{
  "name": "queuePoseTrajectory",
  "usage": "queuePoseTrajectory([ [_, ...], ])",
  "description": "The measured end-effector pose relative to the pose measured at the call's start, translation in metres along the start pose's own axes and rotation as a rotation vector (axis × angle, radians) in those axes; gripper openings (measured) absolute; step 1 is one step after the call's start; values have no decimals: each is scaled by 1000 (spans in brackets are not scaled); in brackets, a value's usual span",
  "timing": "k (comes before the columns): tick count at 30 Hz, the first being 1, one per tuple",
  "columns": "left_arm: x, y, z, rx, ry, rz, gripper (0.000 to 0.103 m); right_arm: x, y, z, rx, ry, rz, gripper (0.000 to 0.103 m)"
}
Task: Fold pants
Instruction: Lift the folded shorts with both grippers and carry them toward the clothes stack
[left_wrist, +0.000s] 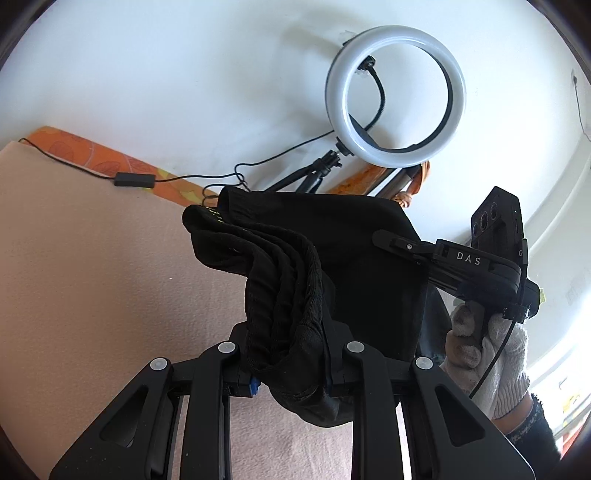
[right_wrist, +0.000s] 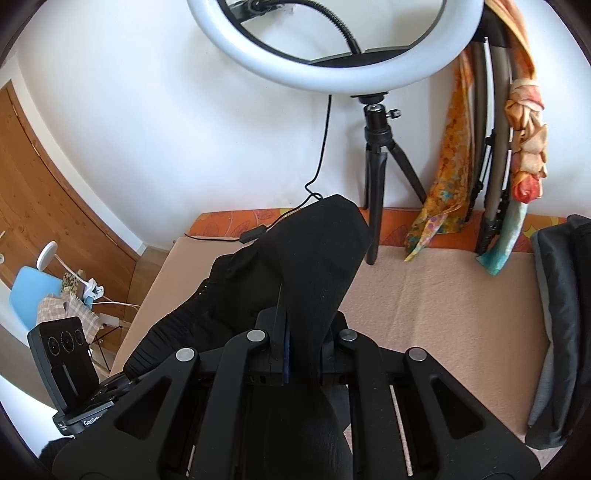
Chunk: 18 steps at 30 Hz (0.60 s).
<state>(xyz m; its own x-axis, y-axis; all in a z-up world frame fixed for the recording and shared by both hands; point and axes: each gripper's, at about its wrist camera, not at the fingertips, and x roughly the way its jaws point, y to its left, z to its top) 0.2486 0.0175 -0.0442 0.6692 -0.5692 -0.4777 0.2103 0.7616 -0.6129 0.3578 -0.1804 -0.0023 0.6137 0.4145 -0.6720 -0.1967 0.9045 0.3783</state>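
White wall (right_wrist: 184, 110), lit ring light (right_wrist: 332, 74) on tripod (right_wrist: 375, 184), wooden door (right_wrist: 44, 192), pink-beige blanket (right_wrist: 424, 295)
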Motion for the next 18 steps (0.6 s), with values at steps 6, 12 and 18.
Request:
queuePoseTrajectory([
  [6,36,-48,-9,34,28,-62,21,-51,-46,1,13,-31,-52,10],
  [12,77,-101,-23,88,57,-113,21,-98,-96,6,6,-49,-127,10],
  [18,122,-162,-37,159,82,-170,21,-140,-148,15,-10,-62,-215,10],
])
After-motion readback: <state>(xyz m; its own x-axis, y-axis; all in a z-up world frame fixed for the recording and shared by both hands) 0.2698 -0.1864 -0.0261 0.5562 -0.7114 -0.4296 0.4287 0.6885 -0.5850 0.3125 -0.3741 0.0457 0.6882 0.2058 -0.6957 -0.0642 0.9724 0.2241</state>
